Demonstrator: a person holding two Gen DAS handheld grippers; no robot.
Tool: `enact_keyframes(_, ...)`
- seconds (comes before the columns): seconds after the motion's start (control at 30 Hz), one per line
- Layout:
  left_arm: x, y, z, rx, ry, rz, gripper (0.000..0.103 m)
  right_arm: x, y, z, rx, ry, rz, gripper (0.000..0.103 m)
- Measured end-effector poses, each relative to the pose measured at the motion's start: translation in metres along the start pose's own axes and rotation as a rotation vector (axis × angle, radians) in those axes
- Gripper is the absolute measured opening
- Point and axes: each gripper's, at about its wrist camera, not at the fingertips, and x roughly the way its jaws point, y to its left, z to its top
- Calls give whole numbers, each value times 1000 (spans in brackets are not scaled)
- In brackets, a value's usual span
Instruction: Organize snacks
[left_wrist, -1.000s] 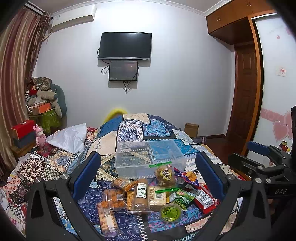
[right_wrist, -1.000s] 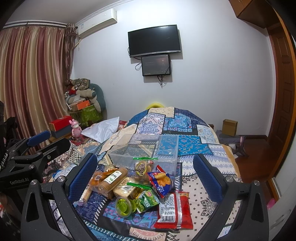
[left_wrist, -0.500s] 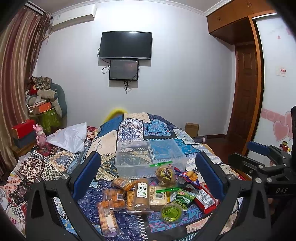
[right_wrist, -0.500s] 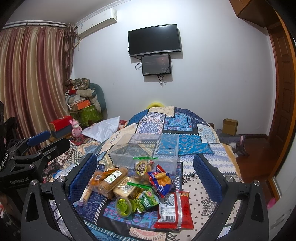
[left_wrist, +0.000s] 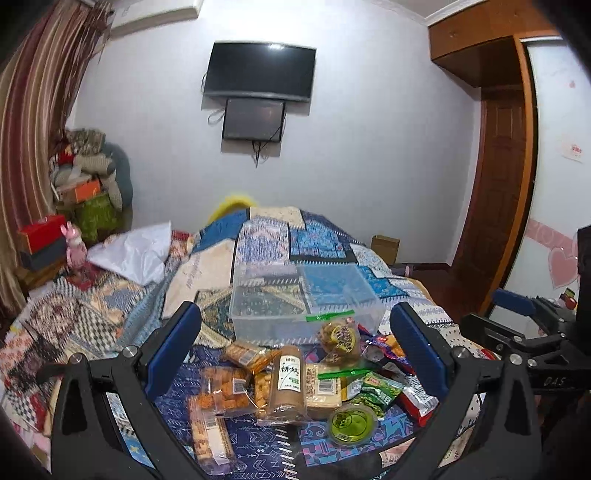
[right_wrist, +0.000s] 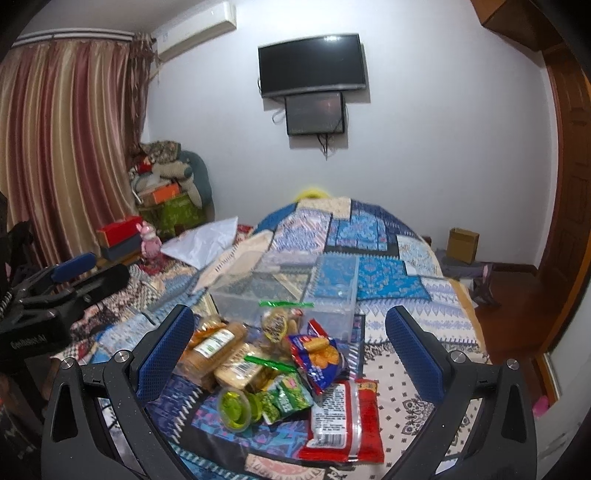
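A pile of snack packs lies on a patchwork bed in front of an empty clear plastic bin (left_wrist: 295, 299), which also shows in the right wrist view (right_wrist: 291, 288). The pile holds a brown biscuit pack (left_wrist: 288, 384), a green jelly cup (left_wrist: 351, 422), orange cracker bags (left_wrist: 221, 391), a blue chip bag (right_wrist: 317, 354) and a red packet (right_wrist: 343, 417). My left gripper (left_wrist: 295, 347) is open and empty above the pile. My right gripper (right_wrist: 288, 343) is open and empty above the pile too. Each gripper shows at the other view's edge.
The patchwork quilt (right_wrist: 369, 240) covers the bed. A white cloth (left_wrist: 136, 251) lies at left. Boxes and a pink toy (left_wrist: 74, 247) stand beside the curtain. A cardboard box (right_wrist: 461, 240) sits on the floor by the wall at right.
Both views have shifted slightly and show motion blur. The grippers stay open, and the snacks and bin lie as before.
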Motion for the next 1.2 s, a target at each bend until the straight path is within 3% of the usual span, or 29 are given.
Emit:
enact_keyframes(0.03,8,4,-2,-14,22,-1,100,4,-3,-1,5,14,-2,103)
enact_keyframes(0.1,25,12,-6,-34,74,0,87,18,-11,-5,23,53,-4,103)
enact_keyframes(0.27,66,27,-20,-53,190,15,78,45,-32,-14,57,133,-9,96)
enact_keyframes(0.4,101,34,-37,-30,284,33,76,66,-42,-23,72,206,-6,89)
enact_keyframes(0.5,118,38,-47,-35,346,11,76,83,-48,-31,95,268,45,79)
enact_keyframes(0.57,124,38,-54,-39,375,1,76,91,-49,-36,111,300,71,79)
enact_keyframes(0.83,143,33,-69,-38,437,-33,76,113,-45,-46,82,359,89,75)
enact_keyframes(0.87,146,32,-71,-38,440,-40,73,117,-45,-46,80,364,93,70)
enact_keyframes(0.9,148,31,-72,-42,443,-46,63,119,-44,-46,78,374,99,66)
enact_keyframes(0.97,155,29,-76,-50,473,-70,53,127,-44,-47,80,387,108,66)
enact_keyframes(1.2,169,17,-87,-18,507,-80,49,132,-48,-48,81,390,90,66)
